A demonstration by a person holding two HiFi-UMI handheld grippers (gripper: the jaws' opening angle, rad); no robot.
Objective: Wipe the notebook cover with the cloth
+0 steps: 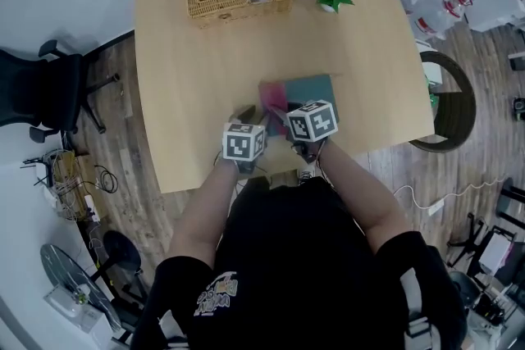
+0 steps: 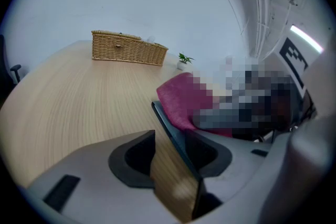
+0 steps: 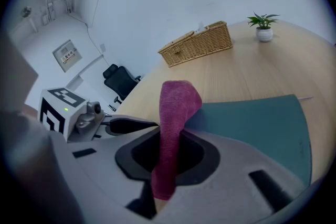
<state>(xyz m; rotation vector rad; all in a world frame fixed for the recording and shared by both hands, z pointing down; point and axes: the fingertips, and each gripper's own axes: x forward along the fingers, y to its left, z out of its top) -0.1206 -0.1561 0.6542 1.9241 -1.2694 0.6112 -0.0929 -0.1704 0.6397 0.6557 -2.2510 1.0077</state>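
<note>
Nearest to us, our arms (image 1: 205, 209) reach over the near edge of the worktop (image 1: 205, 70). The teal notebook (image 3: 257, 123) lies flat close to that near edge, about midway along it. Our left hand-held gripper (image 2: 170, 157) sits at the notebook's left side with its jaws standing apart. The cover's thin dark edge runs up between them, and neither pad squeezes it. Our right hand-held gripper (image 3: 168, 157) is clamped on the magenta cloth (image 3: 176, 107), which rises from the jaws and folds forward onto the cover's left part.

We judge the wipe to be under way. To do it well, we should lay the cloth's folded end flat on the cover and press lightly and evenly. Overlapping strokes should run from the left side toward the right edge. The left hand-held gripper should steady the notebook against sliding or skewing; whether it touches the cover now, we cannot tell. The hold on the cloth looks narrow, so hard pressure might drag it free.
</note>
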